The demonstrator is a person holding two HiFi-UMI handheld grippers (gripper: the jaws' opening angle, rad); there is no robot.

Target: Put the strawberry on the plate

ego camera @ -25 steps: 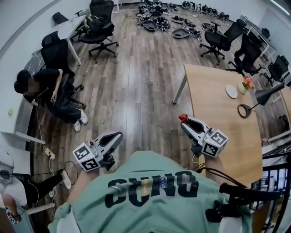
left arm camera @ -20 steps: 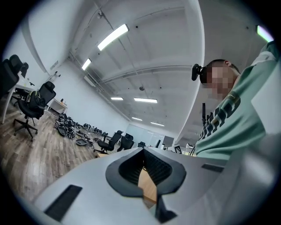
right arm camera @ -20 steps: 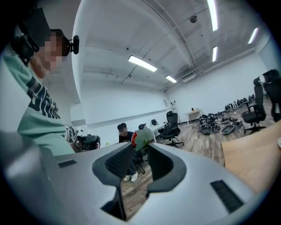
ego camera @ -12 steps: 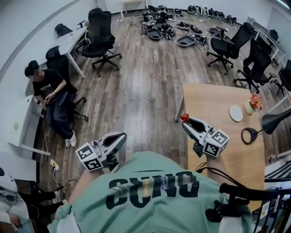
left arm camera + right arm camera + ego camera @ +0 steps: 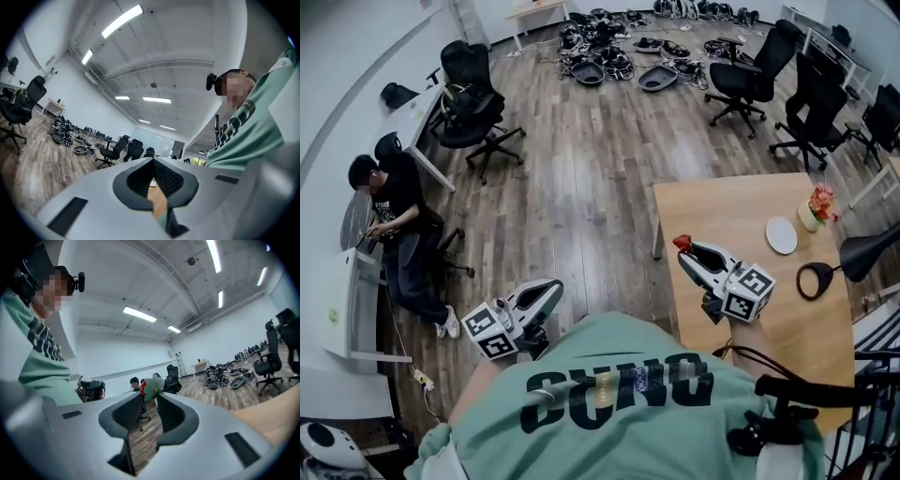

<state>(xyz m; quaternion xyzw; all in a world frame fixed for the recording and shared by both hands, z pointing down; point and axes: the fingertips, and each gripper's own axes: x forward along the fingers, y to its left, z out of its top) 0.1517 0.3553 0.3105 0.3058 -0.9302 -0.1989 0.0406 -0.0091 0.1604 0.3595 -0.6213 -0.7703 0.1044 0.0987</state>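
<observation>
Strawberry (image 5: 680, 242) pinched in right gripper (image 5: 682, 248) fingers, held level | left gripper (image 5: 554, 285) fingers closed, level

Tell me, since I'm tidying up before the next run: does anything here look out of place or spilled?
Nothing is spilled: on the table the plate, flower vase and lamp look orderly. The one oddity is a heap of black gear strewn over the floor by the far wall.

Strawberry (image 5: 149, 387) partly hidden by right gripper (image 5: 148, 395); lamp (image 5: 865, 254) apparently cut off.
</observation>
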